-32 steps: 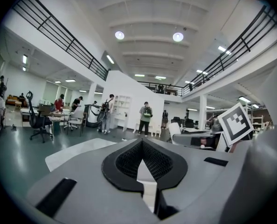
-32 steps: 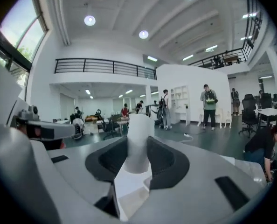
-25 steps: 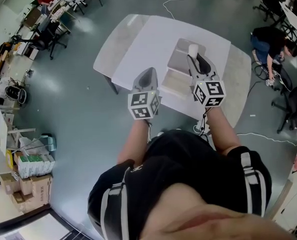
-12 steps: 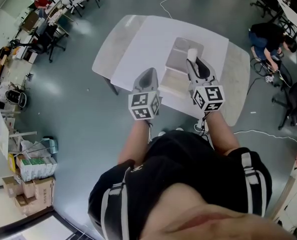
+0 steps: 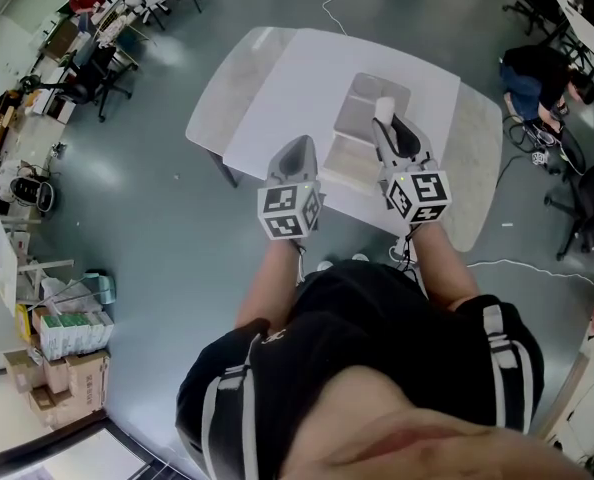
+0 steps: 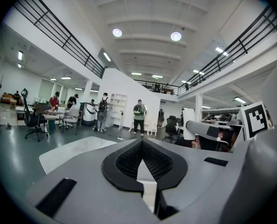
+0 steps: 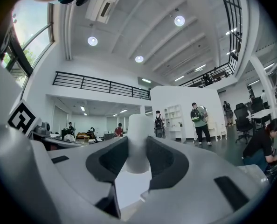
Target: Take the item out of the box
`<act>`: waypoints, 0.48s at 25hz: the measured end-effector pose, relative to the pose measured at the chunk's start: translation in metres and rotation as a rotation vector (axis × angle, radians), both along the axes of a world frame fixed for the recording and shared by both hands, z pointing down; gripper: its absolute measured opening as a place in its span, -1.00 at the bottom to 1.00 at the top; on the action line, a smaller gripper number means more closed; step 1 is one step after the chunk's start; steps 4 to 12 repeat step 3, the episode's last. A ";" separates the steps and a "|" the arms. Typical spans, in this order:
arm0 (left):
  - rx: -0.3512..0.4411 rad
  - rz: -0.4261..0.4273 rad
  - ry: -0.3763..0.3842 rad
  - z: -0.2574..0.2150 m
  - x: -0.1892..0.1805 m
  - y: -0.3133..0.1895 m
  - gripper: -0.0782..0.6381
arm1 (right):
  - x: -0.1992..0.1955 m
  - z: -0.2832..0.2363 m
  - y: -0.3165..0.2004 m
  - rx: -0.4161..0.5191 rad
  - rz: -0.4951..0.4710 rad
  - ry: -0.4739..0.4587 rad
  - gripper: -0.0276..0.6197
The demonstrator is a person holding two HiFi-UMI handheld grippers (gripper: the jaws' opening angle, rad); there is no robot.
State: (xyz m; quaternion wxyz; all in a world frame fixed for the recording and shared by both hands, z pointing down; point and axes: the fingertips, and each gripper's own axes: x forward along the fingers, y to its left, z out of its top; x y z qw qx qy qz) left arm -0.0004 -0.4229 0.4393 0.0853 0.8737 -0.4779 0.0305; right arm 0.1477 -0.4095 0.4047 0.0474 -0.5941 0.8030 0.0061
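Over the white table (image 5: 277, 88) lies an open shallow white box (image 5: 355, 120) with its other half (image 5: 349, 171) nearer to me. My right gripper (image 5: 384, 111) is shut on a white cylinder (image 5: 384, 105) and holds it upright above the box. In the right gripper view the cylinder (image 7: 138, 146) stands between the dark pads (image 7: 111, 158) of the right gripper (image 7: 137, 143). My left gripper (image 5: 295, 148) hovers at the table's near edge, left of the box, with its jaws shut and empty. The left gripper (image 6: 141, 143) shows closed tips, with the cylinder (image 6: 189, 123) off to its right.
A person (image 5: 542, 80) crouches on the floor right of the table beside office chairs (image 5: 587, 218). A white cable (image 5: 342, 8) runs across the floor behind the table. Cardboard boxes (image 5: 62, 353) stand at the lower left. Desks and chairs (image 5: 97, 58) fill the upper left.
Almost nothing differs. The right gripper keeps its hold on the white cylinder above the box, shifted only slightly; the left gripper stays where it was.
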 end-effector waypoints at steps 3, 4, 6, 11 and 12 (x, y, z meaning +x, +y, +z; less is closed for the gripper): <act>-0.001 0.002 -0.001 -0.001 -0.001 0.000 -0.75 | 0.000 0.000 0.000 -0.001 0.004 0.002 -0.52; -0.001 0.002 -0.001 -0.001 -0.001 0.000 -0.75 | 0.000 0.000 0.000 -0.001 0.004 0.002 -0.52; -0.001 0.002 -0.001 -0.001 -0.001 0.000 -0.75 | 0.000 0.000 0.000 -0.001 0.004 0.002 -0.52; -0.001 0.002 -0.001 -0.001 -0.001 0.000 -0.75 | 0.000 0.000 0.000 -0.001 0.004 0.002 -0.52; -0.001 0.002 -0.001 -0.001 -0.001 0.000 -0.75 | 0.000 0.000 0.000 -0.001 0.004 0.002 -0.52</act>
